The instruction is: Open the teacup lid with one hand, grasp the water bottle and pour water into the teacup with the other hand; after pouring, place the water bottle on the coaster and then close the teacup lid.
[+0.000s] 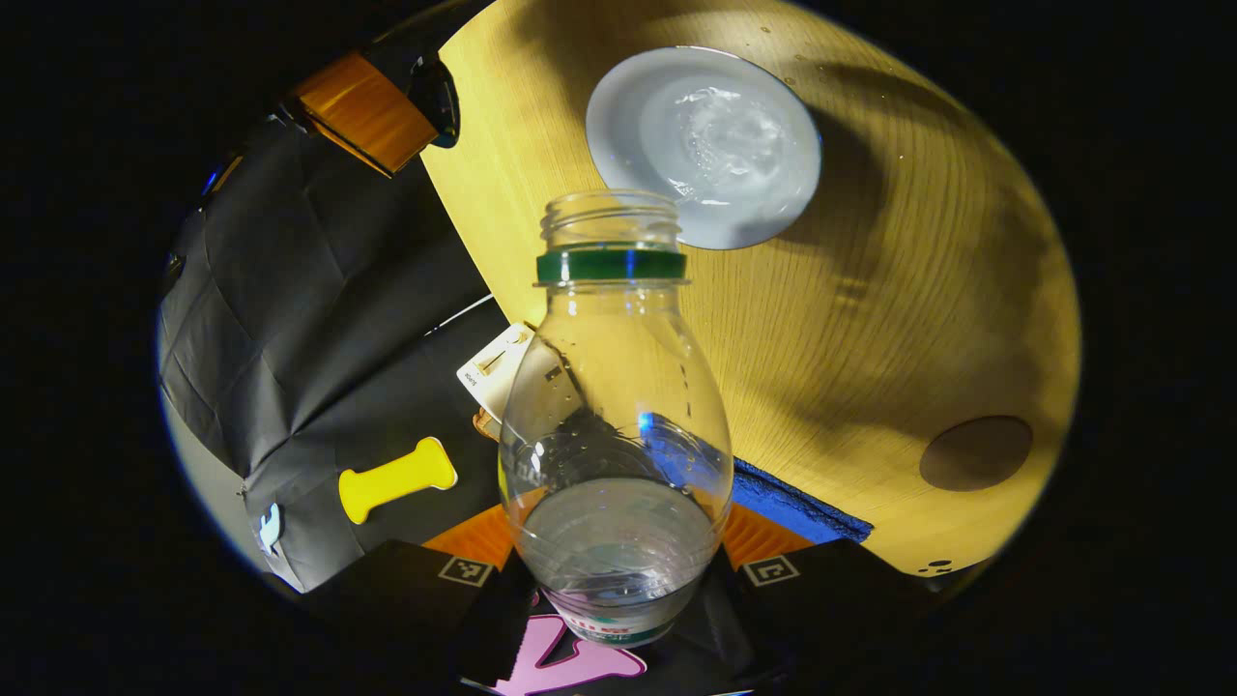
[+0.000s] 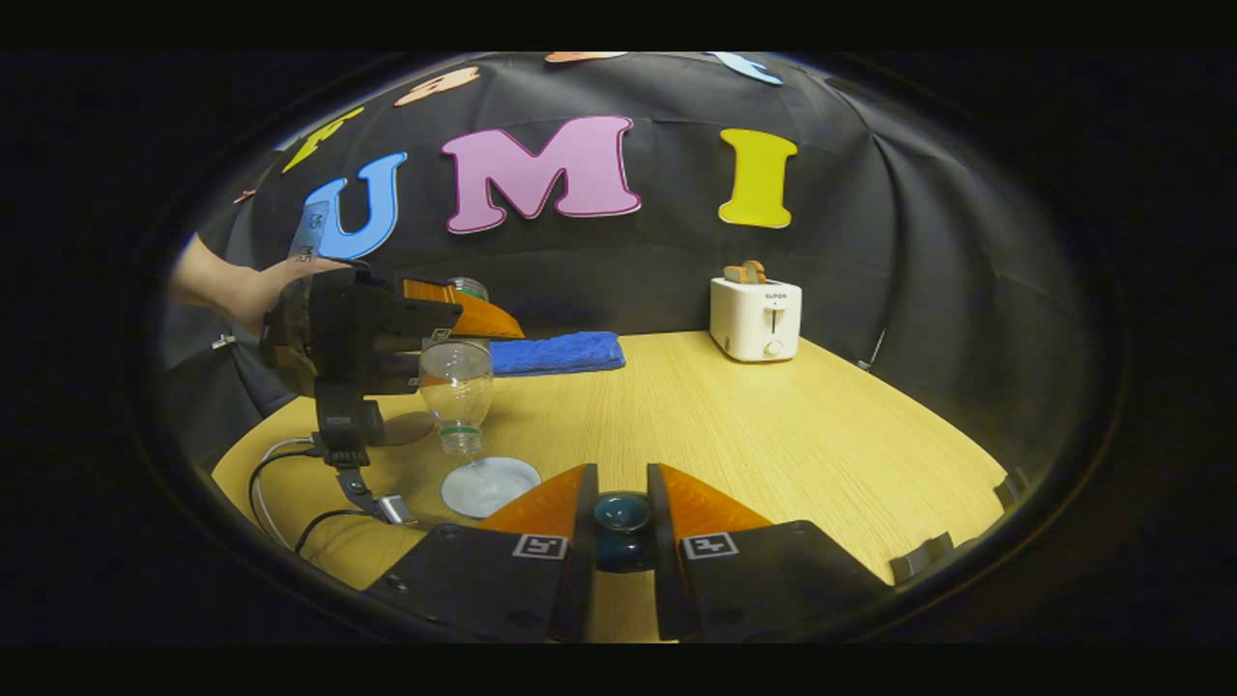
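**Bottle tipped over the cup, lid held aside**

The left gripper (image 1: 618, 590) is clamped on the water bottle (image 1: 616, 416), which is tipped mouth-down straight ahead of its fingers, with the open teacup (image 1: 704, 145) just beyond the mouth and already holding water. In the right gripper view the bottle (image 2: 457, 387) hangs just above the cup (image 2: 490, 485). The right gripper (image 2: 620, 527) is closed on the teacup lid (image 2: 620, 522), held between its fingertips, off to the side of the cup.

The risks, as I judge them: the mouth drifting off the rim would spill onto the table (image 1: 870, 338). The cup is shallow, so further pouring could overflow it. The coaster (image 1: 976, 452) lies well to the gripper's right, and a hasty swing there could slosh the remaining water.
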### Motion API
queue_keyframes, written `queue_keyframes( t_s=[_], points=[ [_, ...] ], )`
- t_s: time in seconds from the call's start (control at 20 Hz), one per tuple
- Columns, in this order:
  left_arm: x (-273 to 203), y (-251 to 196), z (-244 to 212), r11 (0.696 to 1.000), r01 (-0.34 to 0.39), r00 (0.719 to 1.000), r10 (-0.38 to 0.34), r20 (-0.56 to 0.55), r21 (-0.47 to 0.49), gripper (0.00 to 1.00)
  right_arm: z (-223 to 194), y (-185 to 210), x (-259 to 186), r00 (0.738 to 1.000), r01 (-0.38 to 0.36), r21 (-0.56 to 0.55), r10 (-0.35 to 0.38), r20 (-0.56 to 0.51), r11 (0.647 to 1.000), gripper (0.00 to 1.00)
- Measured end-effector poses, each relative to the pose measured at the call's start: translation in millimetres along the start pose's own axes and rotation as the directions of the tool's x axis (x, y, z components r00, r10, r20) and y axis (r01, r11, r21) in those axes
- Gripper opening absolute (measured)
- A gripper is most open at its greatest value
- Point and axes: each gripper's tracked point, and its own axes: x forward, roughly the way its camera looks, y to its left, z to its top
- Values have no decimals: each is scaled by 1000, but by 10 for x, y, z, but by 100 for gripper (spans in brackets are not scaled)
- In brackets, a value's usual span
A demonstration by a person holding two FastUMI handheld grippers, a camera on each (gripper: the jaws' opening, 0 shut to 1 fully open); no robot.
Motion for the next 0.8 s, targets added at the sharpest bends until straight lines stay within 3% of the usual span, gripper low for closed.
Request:
queue_keyframes(
  t_s=[0.2,0.25,0.3,0.35,0.45,0.5,0.6,0.7,0.8],
  points=[
    [-41,-53,-13,999,8,1000,-8,-9,-42,78,28,-2,16,1000,-1,3,1,6,1000,24],
    [-58,-63,-16,998,2,1000,-3,-13,-63,78,50,-8,10,1000,0,4,0,12,1000,28],
    [-74,-62,-27,995,-4,1000,3,-14,-98,78,61,-17,5,1000,0,4,0,16,1000,24],
    [-91,-104,-81,986,-1,1000,-2,-16,-164,78,60,-25,6,1000,1,3,-1,17,1000,29],
    [-140,-209,-156,940,7,1000,-15,-19,-341,78,54,-40,6,1000,-2,11,2,16,1000,24],
    [-177,-279,-179,892,16,999,-28,-21,-451,78,28,-58,12,1000,-1,16,1,10,1000,24],
    [-307,-345,-293,741,-10,999,-19,-36,-671,78,-7,-84,14,1000,0,20,0,-7,1000,29],
    [-428,-413,-475,527,-49,998,-15,-67,-849,77,18,-99,19,1000,-3,10,3,-13,1000,28],
    [-525,-514,-697,266,-103,993,-30,-115,-959,77,56,-90,46,1000,-9,-11,9,-11,1000,24]
  ],
)
